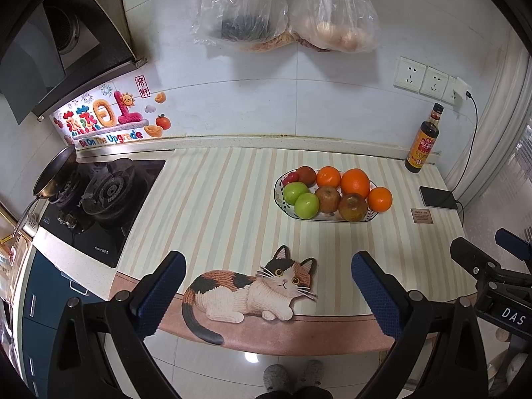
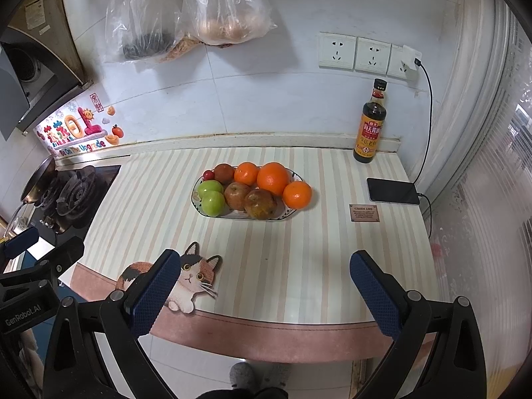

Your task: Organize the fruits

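The landmark for all positions is the shallow oval white plate with a dark patterned rim (image 2: 288, 215), which stands near the middle of the striped tabletop (image 2: 266, 266).

Fruit positions relative to the plate:
- Two round green apples (image 2: 210, 196) at the left end, touching each other.
- One small red fruit (image 2: 208, 175) at the far left rim.
- Three brownish-red apples (image 2: 260, 204), one at the far side and two along the near side.
- One large orange (image 2: 273, 178) and one smaller orange (image 2: 246, 173) along the far side.
- One further small orange (image 2: 297, 194) at the right end; whether it rests on the rim or on the tabletop just outside it cannot be determined.

Gripper state: the left hand-held gripper (image 1: 267, 294) and the right hand-held gripper (image 2: 265, 291) are both released, fingers spread wide, nothing between them. Both hang over the near edge of the tabletop, well apart from the plate.

Assessment: the fruit lies gathered by kind. This arrangement fits either a completed sort or a pile awaiting redistribution; the views do not settle which.

Handling guidance for any fruit grasp: approach from above, centre the pads across the widest diameter, and close gently. Round fruit rolls; neighbours touching it may shift.
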Motion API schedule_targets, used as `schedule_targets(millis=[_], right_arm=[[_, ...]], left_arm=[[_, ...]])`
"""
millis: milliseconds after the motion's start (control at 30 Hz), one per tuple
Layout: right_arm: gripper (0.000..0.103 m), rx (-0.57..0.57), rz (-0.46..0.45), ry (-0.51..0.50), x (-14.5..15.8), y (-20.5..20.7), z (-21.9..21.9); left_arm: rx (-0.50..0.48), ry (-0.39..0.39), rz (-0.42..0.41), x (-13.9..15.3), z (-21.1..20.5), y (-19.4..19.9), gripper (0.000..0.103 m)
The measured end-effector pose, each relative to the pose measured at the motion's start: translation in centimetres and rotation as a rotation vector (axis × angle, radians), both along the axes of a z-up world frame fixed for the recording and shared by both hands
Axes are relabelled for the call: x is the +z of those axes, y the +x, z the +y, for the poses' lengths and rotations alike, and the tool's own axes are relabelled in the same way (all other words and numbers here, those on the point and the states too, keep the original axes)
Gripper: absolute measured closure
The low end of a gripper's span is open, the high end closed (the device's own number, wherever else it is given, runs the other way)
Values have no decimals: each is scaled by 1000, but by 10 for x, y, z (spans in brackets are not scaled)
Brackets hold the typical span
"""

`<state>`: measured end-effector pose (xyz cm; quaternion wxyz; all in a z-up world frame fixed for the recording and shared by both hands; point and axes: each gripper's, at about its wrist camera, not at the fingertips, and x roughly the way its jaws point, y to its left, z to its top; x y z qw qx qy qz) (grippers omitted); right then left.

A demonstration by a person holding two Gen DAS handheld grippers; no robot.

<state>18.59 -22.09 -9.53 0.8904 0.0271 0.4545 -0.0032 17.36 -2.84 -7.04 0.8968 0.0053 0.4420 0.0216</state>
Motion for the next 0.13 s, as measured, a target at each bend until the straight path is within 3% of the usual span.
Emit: schedule_targets(millis=[133], right_arm=[[0,0,2,1,0,0,0]], left_arm=[[1,2,-7,1,1,-1,1]])
